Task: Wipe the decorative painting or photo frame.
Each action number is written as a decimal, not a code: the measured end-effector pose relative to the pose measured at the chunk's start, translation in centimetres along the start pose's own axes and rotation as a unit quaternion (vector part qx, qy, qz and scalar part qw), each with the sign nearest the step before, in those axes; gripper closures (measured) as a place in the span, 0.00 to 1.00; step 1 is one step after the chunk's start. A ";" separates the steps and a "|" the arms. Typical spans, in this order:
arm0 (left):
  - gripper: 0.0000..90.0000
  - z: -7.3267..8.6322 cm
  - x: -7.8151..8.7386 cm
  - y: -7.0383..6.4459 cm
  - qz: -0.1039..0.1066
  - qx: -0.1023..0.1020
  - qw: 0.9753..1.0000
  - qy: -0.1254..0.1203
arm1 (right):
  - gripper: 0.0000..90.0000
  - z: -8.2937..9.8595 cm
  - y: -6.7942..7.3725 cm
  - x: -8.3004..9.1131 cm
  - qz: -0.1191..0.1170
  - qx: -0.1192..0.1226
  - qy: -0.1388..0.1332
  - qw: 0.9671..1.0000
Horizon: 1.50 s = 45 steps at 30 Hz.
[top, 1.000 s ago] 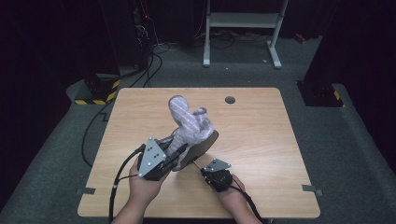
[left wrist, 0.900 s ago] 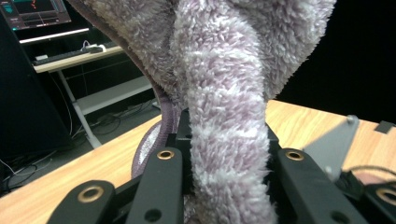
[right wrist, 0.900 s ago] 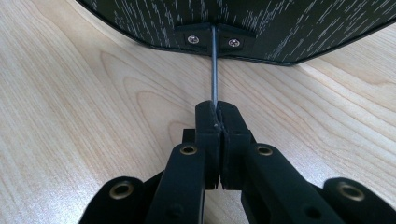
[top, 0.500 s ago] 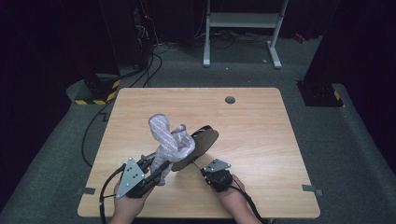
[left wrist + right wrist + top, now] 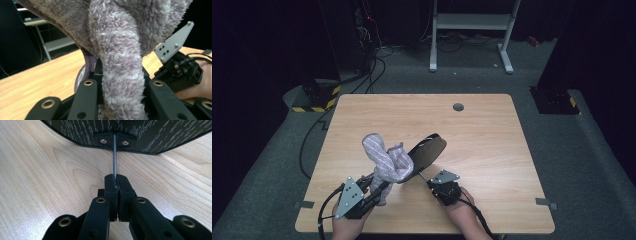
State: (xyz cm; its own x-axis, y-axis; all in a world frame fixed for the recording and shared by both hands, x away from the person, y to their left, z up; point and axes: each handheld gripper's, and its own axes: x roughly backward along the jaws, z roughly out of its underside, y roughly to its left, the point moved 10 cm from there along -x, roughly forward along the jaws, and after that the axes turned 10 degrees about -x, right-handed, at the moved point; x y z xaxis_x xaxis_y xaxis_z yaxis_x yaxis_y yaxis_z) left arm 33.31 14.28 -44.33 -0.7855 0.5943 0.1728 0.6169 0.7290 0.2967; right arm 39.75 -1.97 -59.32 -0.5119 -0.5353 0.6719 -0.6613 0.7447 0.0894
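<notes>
While right gripper [image 5: 116, 185] clamped form's rod [image 5: 114, 157], left gripper [image 5: 120, 87] gripped sock [image 5: 384, 162]; form [image 5: 426, 152] angled up-right over desk [image 5: 492, 150], sock hung left of it.

place: lab/studio — dark room | wooden table [image 5: 492, 150] | floor cables [image 5: 367, 70] | metal stand [image 5: 472, 22]

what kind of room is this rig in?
Probably a lab or recording studio, not a home: a bare wooden table on grey carpet, dark surroundings, loose cables on the floor behind it, a black-and-yellow hazard-striped block and a white metal stand at the back.
</notes>
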 end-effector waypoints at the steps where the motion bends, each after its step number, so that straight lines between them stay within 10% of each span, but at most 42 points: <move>1: 0.79 -0.4 0.0 0.0 0.001 0.003 1.000 -0.006 | 0.98 0.0 0.0 0.0 0.000 0.000 0.000 1.000; 11: 0.76 -3.8 -1.8 0.6 0.015 -0.008 0.999 -0.029 | 0.98 0.1 0.0 0.0 0.001 -0.005 0.001 1.000; 18: 0.77 -1.4 -1.0 0.9 0.020 0.029 0.999 -0.034 | 0.98 0.0 0.0 0.0 0.003 0.001 -0.001 1.000; 28: 0.77 3.0 -1.0 0.0 0.024 0.025 0.999 0.007 | 0.98 0.0 0.0 0.0 0.001 -0.001 0.000 1.000; 45: 0.77 5.5 -2.2 -0.7 0.032 0.033 0.998 0.043 | 0.98 0.0 0.0 0.0 0.002 0.001 -0.001 1.000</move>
State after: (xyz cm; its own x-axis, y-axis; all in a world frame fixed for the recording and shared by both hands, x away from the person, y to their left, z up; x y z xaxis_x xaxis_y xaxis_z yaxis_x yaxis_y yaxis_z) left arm 34.83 14.34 -50.07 -0.7446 0.6104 0.2700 0.6650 0.7134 0.2212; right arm 39.72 -1.96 -59.31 -0.5155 -0.5332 0.6708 -0.6601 0.7462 0.0858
